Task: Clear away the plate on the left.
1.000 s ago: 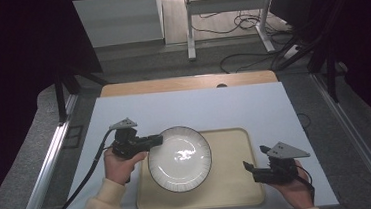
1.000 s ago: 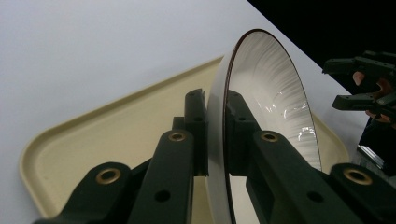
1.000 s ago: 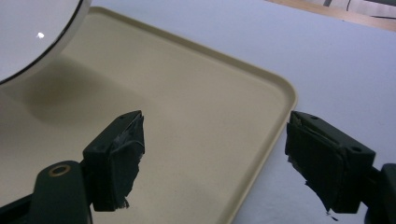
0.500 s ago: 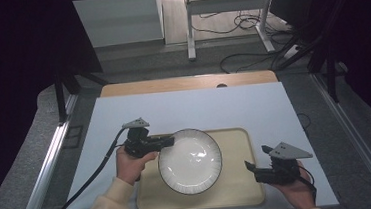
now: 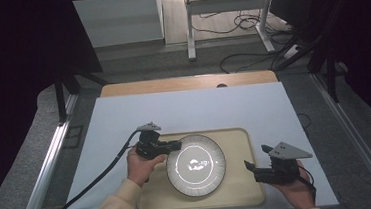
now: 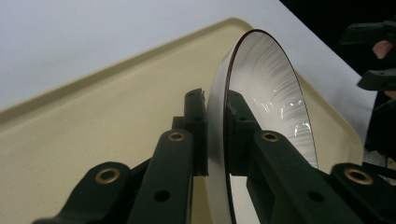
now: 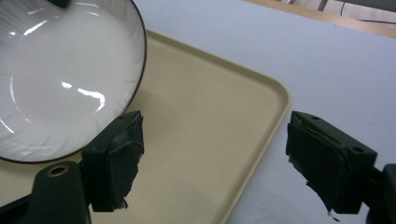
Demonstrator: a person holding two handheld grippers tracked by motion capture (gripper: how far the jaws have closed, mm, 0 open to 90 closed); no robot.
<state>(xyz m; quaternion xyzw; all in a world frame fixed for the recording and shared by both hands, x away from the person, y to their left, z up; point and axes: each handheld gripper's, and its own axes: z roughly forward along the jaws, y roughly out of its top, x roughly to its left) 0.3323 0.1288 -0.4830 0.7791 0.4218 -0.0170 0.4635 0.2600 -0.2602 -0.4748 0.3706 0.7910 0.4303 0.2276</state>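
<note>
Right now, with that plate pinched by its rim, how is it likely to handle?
The plate looks glazed and glossy, so probably slippery. The left hand-held gripper holds only its rim, so it may pivot or sag. Likely rigid ceramic, and breakable if dropped on the tray.

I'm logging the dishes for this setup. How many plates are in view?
1. The plate is over the tray, its rim clamped by the left hand-held gripper. The right hand-held gripper is open at the tray's right edge, holding nothing.

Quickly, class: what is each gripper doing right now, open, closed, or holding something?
Left gripper: closed on the rim of the white plate.
Right gripper: open, holding nothing, beside the beige tray.
</note>
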